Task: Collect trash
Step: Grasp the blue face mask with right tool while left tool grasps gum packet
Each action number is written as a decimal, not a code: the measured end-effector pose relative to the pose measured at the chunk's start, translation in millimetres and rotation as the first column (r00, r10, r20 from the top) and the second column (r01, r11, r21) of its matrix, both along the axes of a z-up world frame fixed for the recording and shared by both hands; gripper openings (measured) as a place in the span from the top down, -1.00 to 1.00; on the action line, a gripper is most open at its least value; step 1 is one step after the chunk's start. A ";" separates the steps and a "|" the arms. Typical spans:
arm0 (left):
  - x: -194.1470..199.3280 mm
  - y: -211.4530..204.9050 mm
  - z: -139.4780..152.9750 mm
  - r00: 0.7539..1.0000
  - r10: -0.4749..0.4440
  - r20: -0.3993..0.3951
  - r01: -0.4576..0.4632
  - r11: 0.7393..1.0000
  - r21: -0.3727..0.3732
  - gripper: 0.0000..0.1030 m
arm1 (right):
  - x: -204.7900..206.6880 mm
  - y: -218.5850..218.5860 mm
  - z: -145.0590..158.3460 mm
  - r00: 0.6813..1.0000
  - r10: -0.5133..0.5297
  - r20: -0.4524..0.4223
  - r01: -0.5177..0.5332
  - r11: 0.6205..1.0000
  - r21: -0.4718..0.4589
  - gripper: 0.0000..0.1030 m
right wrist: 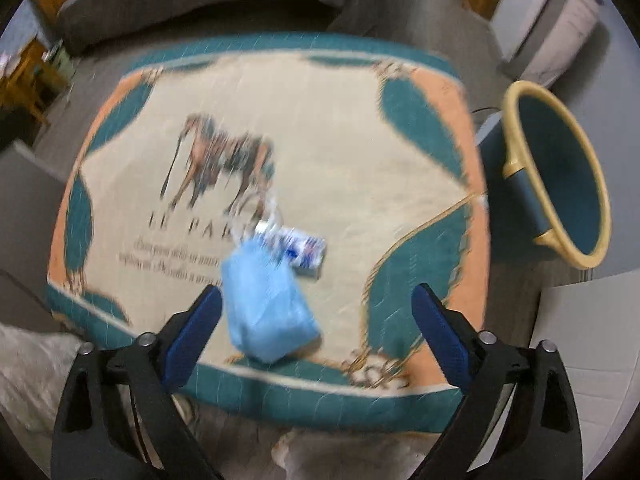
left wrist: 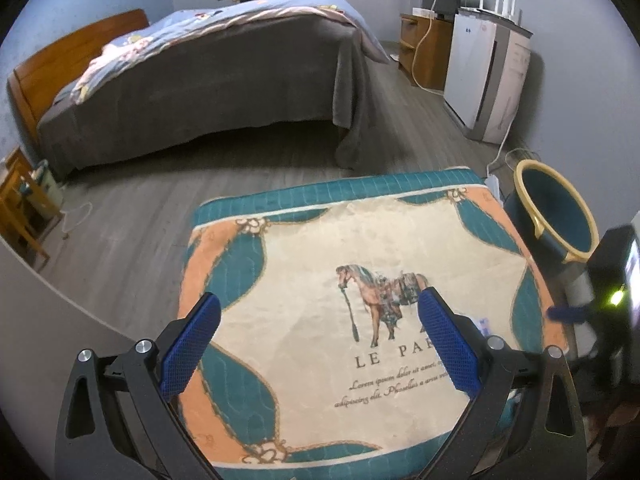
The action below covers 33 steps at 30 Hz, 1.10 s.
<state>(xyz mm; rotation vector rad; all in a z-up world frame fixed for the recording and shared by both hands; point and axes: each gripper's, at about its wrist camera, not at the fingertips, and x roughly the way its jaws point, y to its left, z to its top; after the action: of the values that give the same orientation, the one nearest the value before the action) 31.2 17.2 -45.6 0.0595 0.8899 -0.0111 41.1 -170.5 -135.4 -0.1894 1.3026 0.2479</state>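
Observation:
A crumpled light-blue plastic bag (right wrist: 268, 300) lies on the horse-print table cloth (right wrist: 340, 140) near its front edge. A small blue-and-white printed packet (right wrist: 298, 250) lies just behind it, with a clear wrapper beside it. My right gripper (right wrist: 316, 312) is open, above the cloth, with the blue bag just right of its left finger. The view is motion-blurred. My left gripper (left wrist: 320, 320) is open and empty over the same cloth (left wrist: 320, 248). A teal bin with a yellow rim (right wrist: 568, 168) stands right of the table; it also shows in the left wrist view (left wrist: 556, 216).
A bed with a grey cover (left wrist: 208, 80) stands beyond the table across the wood floor. A white appliance (left wrist: 484, 76) and a wooden cabinet (left wrist: 424, 48) line the right wall. A small wooden stand (left wrist: 20, 204) is at the far left. The right hand-held unit (left wrist: 616, 300) is at the right edge.

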 end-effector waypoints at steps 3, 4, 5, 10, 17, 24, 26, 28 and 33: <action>-0.1 -3.2 -0.7 1.000 -0.008 0.000 0.008 1.000 0.005 -0.90 | -3.4 7.9 -15.5 0.997 0.043 -0.069 -0.042 0.999 0.007 -0.35; -0.6 -4.2 -0.8 1.000 -0.009 0.000 0.009 1.000 0.006 -0.90 | -5.0 10.5 -20.6 0.995 0.058 -0.087 -0.058 0.998 0.002 -0.22; -0.8 -5.0 -1.1 1.000 -0.012 0.000 0.012 1.000 0.005 -0.90 | -6.9 12.4 -24.7 0.992 0.072 -0.102 -0.073 0.997 -0.007 0.02; -2.1 -5.0 -2.1 1.000 -0.028 -0.012 0.028 0.999 -0.019 -0.90 | -7.4 11.0 -15.5 0.992 0.096 -0.080 -0.097 0.995 -0.013 0.55; 2.8 -18.0 -14.4 0.995 -0.093 -0.047 0.091 0.994 -0.054 -0.90 | 13.3 -9.4 41.9 0.995 0.069 0.067 -0.070 0.997 0.026 0.58; 8.9 -60.1 -55.3 0.967 -0.215 -0.139 0.207 0.976 -0.071 -0.90 | 51.8 -44.2 61.6 0.989 0.003 0.150 -0.003 1.000 0.001 0.58; 7.3 -72.4 -67.8 0.960 -0.234 -0.157 0.226 0.972 -0.069 -0.89 | 60.4 -58.0 52.4 0.992 -0.047 0.119 0.043 0.998 0.041 0.58; 6.3 -85.3 -79.0 0.954 -0.248 -0.169 0.240 0.968 -0.066 -0.86 | 65.6 -65.0 45.2 0.993 -0.057 0.106 0.053 0.998 0.036 0.58; 10.8 -113.9 -103.6 0.947 -0.248 -0.203 0.230 0.967 -0.109 -0.83 | 75.8 -81.1 38.3 0.991 -0.090 0.096 0.087 0.996 0.034 0.58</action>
<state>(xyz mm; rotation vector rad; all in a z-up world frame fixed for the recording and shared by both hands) 42.0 -96.7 -149.2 0.0884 1.0936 -0.2866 116.9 -251.6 -97.1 -0.1168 1.2064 0.1795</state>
